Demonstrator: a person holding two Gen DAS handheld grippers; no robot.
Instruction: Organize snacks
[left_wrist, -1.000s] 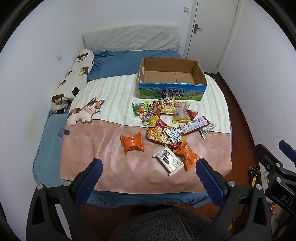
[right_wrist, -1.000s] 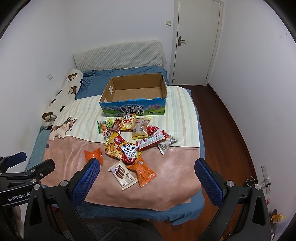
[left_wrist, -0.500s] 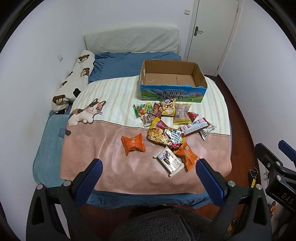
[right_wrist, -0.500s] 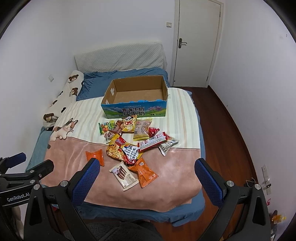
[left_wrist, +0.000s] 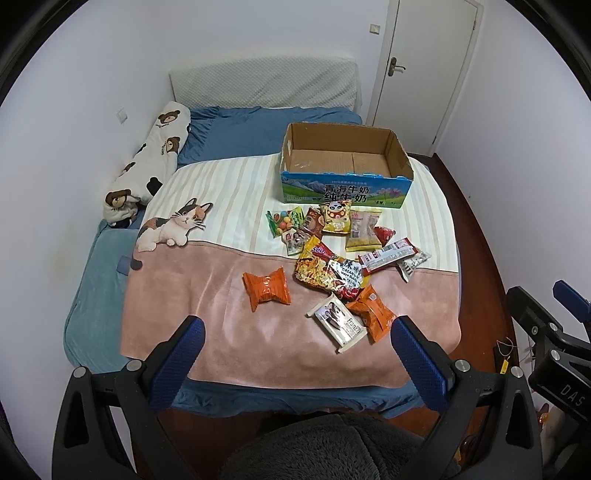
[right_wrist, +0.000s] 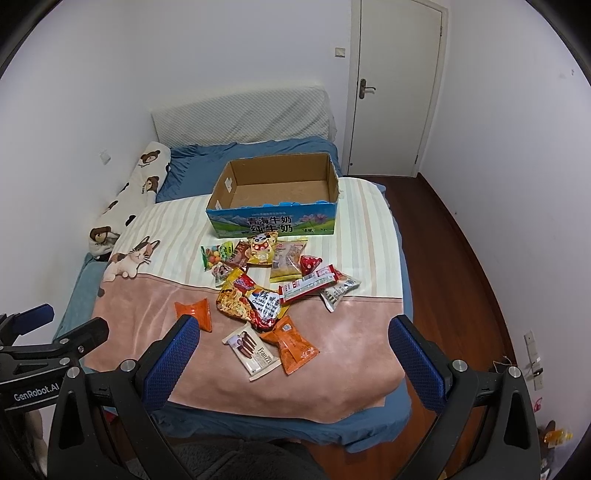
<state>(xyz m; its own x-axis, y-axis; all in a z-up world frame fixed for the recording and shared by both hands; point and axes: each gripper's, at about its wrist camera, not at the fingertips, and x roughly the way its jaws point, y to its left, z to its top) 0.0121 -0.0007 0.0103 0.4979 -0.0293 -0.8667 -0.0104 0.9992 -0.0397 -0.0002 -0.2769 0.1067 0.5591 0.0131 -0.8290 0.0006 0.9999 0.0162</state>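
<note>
Left tongs (left_wrist: 293, 345): spread wide, holding nothing, hanging off the foot edge of the bed (left_wrist: 155, 295).
Right tongs (right_wrist: 295, 345): also spread wide and empty, off the same foot edge, just to the right of the left pair.
Change: over the last second both views have drifted only a little; the snacks sit slightly lower in frame, so both tongs seem to have eased forward or tipped. No snack has moved.
Cardboard box (left_wrist: 345, 168): open and empty, standing on the striped part of the blanket toward the head of the bed, right of its middle.
Snack pile (left_wrist: 332, 236): all loose on the blanket between the box and the foot edge, several packets overlapping.
Noodle packet (left_wrist: 328, 275): the largest piece, in the middle of the pile, partly under a long red-and-white bar (left_wrist: 388, 254).
Orange packet (left_wrist: 266, 290): lies alone to the left of the pile, clear of the others.
Wafer packet (left_wrist: 340, 321): nearest the foot edge, touching a second orange packet (left_wrist: 373, 312) on its right.
Meaning for the task: judged from this, sorting has not begun; nothing is in the box, and the slight approach looks like lining up for a first pick.
Likely first picks: the lone orange packet for the left tongs and the wafer packet for the right look easiest, being nearest and least buried.
</note>
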